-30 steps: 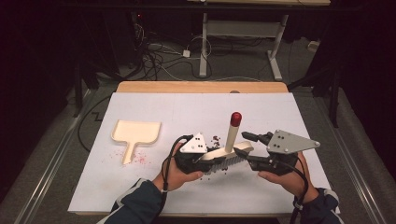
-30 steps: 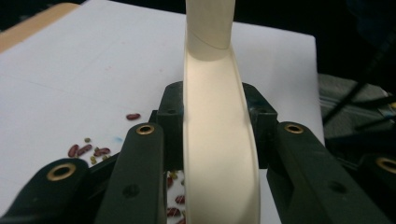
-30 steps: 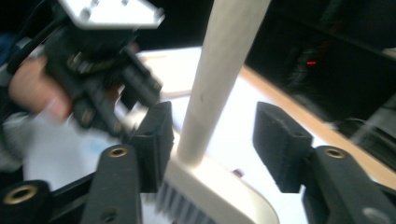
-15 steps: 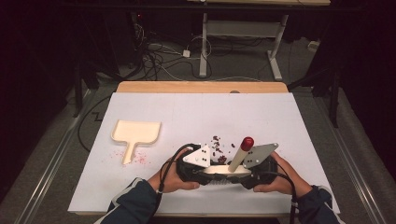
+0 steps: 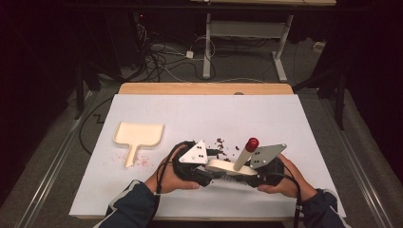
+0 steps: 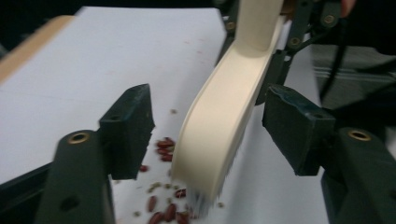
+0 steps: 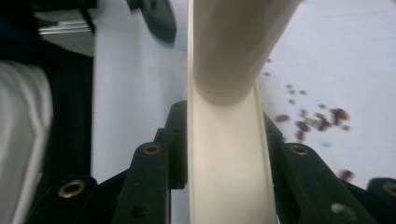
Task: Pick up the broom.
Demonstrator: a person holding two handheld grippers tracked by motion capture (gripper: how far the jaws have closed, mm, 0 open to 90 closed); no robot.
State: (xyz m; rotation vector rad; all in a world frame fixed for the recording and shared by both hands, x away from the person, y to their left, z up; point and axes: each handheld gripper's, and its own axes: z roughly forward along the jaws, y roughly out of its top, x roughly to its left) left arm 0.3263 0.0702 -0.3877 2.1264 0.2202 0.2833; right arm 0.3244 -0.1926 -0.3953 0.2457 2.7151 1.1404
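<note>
A cream hand brush [image 5: 229, 167] with a red-tipped handle [image 5: 251, 142] lies low between two hand-held grippers near the front edge of the white table [image 5: 199, 109], its bristles down beside a scatter of red beans and small green ones [image 5: 222, 142]. A second ago the brush stood taller and farther up the table; it has since been brought down and toward the person, handle now leaning to the right.

The right gripper [image 5: 259, 175] has just been closing, and in the right gripper view its black jaws sit tight against both sides of the brush's cream back [image 7: 229, 168], gripping it. The left gripper [image 5: 197, 172] has just been opening: in the left gripper view its pads [image 6: 128, 128] stand clear of the brush back [image 6: 219, 130], with gaps on both sides, so that side has let go.

That looks like a handover, leaving the brush in the right hand's control for sweeping. More beans lie just under the bristles [image 6: 163, 210] in the left gripper view. The cream dustpan [image 5: 139, 137] waits well to the left, empty as far as can be seen, with reddish specks [image 5: 142, 161] beside its handle; the beans have yet to be swept toward it.
</note>
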